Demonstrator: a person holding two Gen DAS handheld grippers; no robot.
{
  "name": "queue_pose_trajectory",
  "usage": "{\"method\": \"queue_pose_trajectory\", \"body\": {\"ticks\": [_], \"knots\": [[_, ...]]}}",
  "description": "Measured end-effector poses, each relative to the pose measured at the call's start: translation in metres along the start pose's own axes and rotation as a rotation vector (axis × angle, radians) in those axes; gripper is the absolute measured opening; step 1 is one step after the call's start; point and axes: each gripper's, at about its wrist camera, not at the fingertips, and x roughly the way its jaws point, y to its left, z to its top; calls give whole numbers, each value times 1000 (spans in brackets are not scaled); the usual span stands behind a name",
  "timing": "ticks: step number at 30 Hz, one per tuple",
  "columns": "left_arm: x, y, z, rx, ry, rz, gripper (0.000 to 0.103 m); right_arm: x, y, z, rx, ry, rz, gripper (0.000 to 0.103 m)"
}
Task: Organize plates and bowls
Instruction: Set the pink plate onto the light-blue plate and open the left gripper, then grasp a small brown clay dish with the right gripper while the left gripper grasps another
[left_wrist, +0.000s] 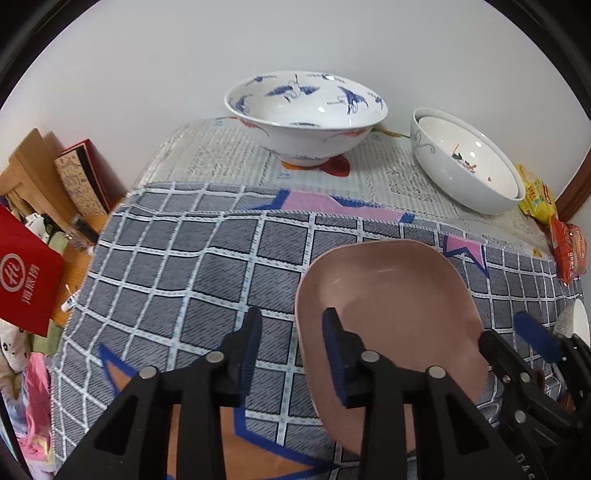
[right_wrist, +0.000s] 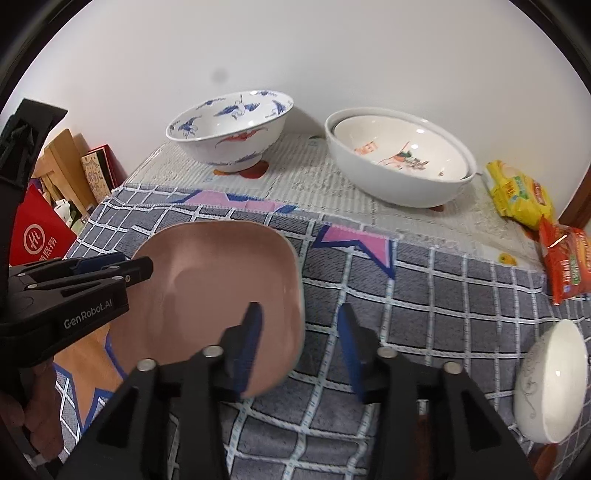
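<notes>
Pink plate (left_wrist: 388, 314) lies flat on the checked cloth (left_wrist: 184, 266) at the tabletop's near edge. Left gripper (left_wrist: 291, 347) straddles the plate's left rim, jaws partly apart, pads not pressing. Right gripper (right_wrist: 301, 347) straddles the right rim, likewise loose. Crane bowl (right_wrist: 229, 133) and 2 nested white bowls (right_wrist: 399, 158) at the far edge; small white bowl (right_wrist: 550, 380) near-right corner.

pink plate's (left_wrist: 388, 295) near edge hidden behind claws, small white bowl (right_wrist: 554, 380) cropped
</notes>
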Motion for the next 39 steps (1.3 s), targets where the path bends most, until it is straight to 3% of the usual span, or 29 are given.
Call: {"method": "queue_pose_trajectory", "body": {"ticks": [3,7,10,22,26,35,39], "knots": [[-14,-1,0,2,-22,8,44,-19,-9,-1,12,-28,-13,58],[-37,-11,-3,15,-55,8,49,-46,-26,-7,39,-66,-76,76],[-54,-28,-9,39,-81,-3,54,-64,-45,-16,72,-81,-145,80],[-101,-127,-39,144,-140,-65,60,-137,-152,-72,166,-102,-280,83],[-104,-160,-51,179,-143,-71,60,-157,-199,-96,260,-94,-319,83],[-75,-184,-71,180,-34,-99,60,-156,-249,-150,342,-42,-290,81],[-64,-184,-77,171,-11,-94,60,-141,-252,-167,352,7,-276,72]]}}
